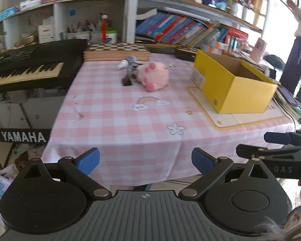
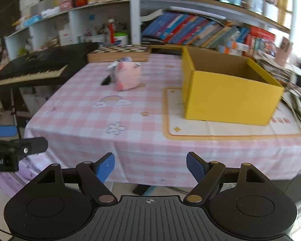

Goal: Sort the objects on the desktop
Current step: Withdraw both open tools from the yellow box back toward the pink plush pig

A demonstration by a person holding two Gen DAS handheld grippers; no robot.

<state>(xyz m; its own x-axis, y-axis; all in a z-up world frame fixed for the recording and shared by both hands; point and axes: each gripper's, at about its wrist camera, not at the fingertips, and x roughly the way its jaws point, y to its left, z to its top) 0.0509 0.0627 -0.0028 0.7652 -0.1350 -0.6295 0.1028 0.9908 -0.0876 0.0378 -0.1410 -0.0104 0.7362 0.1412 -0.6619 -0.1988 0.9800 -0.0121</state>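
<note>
While both tools hang short of the near edge of the desk (image 1: pixel 130 132), nothing is in hand: the left gripper (image 1: pixel 145 161) has its fingers spread wide and empty, and the right gripper (image 2: pixel 150 165) is likewise wide open with nothing between its blue pads. The things to sort lie together toward the far side of the desk: a pink plush toy (image 1: pixel 153 75), and touching it on its left a small tangle of items, a black clip-like piece (image 1: pixel 127 80) and a pale figure (image 1: pixel 128 62), too blurred to name surely. An open yellow box (image 1: pixel 233 84) stands well apart to their right on a cream mat (image 1: pixel 230 118), and looks like the likely target. Trouble could come from the clutter: reaching for the plush may drag the 2 small items with it, or a grip on the soft body may slip. A low carry could also knock the box wall, and the loose checked cloth may bunch under a scraping finger
</note>
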